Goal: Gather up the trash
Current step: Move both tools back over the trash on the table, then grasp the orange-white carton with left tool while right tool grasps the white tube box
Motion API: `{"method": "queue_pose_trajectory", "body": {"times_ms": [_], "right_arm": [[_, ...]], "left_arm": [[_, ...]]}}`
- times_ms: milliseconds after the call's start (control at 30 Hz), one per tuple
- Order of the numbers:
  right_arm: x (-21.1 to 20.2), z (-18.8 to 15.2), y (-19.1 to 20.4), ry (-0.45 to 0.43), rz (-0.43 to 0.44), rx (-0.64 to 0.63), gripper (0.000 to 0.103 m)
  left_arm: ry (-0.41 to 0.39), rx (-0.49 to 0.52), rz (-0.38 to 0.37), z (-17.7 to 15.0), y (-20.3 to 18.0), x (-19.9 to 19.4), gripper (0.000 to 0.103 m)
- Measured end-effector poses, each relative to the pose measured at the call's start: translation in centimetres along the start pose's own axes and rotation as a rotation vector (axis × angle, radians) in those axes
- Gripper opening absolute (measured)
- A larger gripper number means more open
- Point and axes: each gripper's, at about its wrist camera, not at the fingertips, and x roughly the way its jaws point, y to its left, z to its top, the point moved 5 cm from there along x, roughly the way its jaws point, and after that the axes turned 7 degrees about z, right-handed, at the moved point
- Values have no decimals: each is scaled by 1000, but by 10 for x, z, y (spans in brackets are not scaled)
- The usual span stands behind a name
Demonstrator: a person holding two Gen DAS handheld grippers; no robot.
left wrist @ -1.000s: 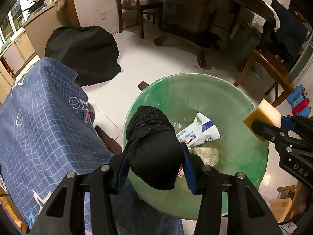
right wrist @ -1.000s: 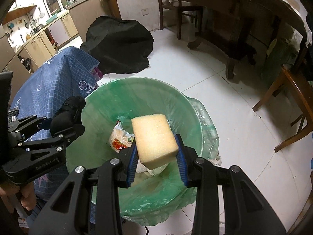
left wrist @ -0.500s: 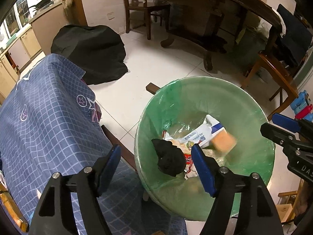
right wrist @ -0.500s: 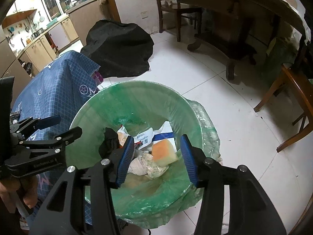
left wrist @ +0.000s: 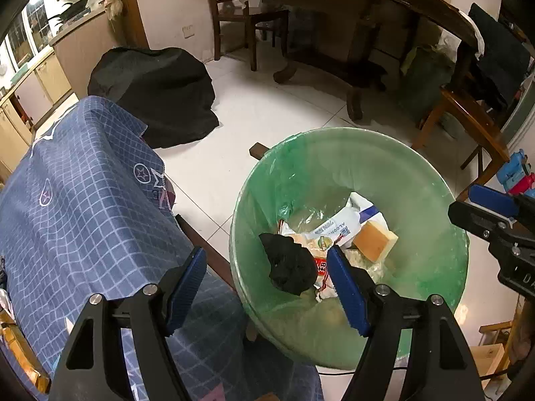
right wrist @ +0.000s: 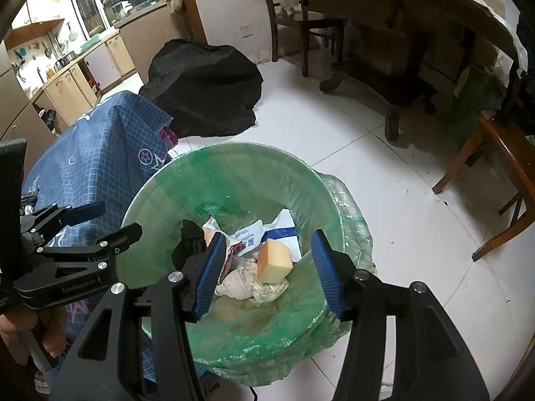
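A round bin (left wrist: 431, 180) lined with thin, glossy green plastic is seen below both grippers. Inside, a crumpled black cloth (left wrist: 291, 267) and a porous yellow sponge block (right wrist: 274, 260) lie on wrappers. The left gripper (left wrist: 267, 290) and right gripper (right wrist: 264, 267) are spread open, just widened, nothing held.

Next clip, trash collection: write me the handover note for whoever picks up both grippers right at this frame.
Left gripper: jaws open and empty, having just been opening, held over the near rim of the bin.
Right gripper: jaws open and empty, also just opened, held above the bin.
Green-lined trash bin: stands on the white floor beside the blue checked cloth.
Done: the black sock and the yellow sponge both lie inside the bin on the wrappers.
Left: nothing else to bin shows in either view; look around for more trash before moving on.
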Motion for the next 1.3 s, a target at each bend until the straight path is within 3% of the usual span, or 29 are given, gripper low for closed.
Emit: {"method": "queue_pose_trajectory", "body": {"times_ms": [133,233,300,433,533,733,933,1000,1133,1300], "right_arm": [[-13,-3,12,-54,17,-25,52],[-35,-7,32,-144,45,-70,58],[-45,-13,48,-196,77,-100,65],[-47,-26,84,-227,145,-163,66],[-41,-34,117,-220,208,-212,66],[-22,-40,186,-175,317,-304,69],[-8,-53,259,-126,412,-434,70],[-6,-59,285,-112,458,-479,70],[7,-69,331,-61,546,-526,70],[21,-79,369,-12,582,-549,70]], "left_arm": [[-17,-6,8,-10,9,-11,74],[-54,-23,28,-23,28,-30,74],[-90,-52,43,-36,50,-49,74],[-147,-155,86,-73,115,-85,74],[-170,-246,126,-108,168,-109,74],[-208,-512,250,-212,287,-167,74],[-186,-711,332,-302,367,-197,74],[-171,-766,334,-323,383,-198,74],[-144,-784,283,-339,384,-192,74],[-105,-785,198,-346,380,-171,74]]}}
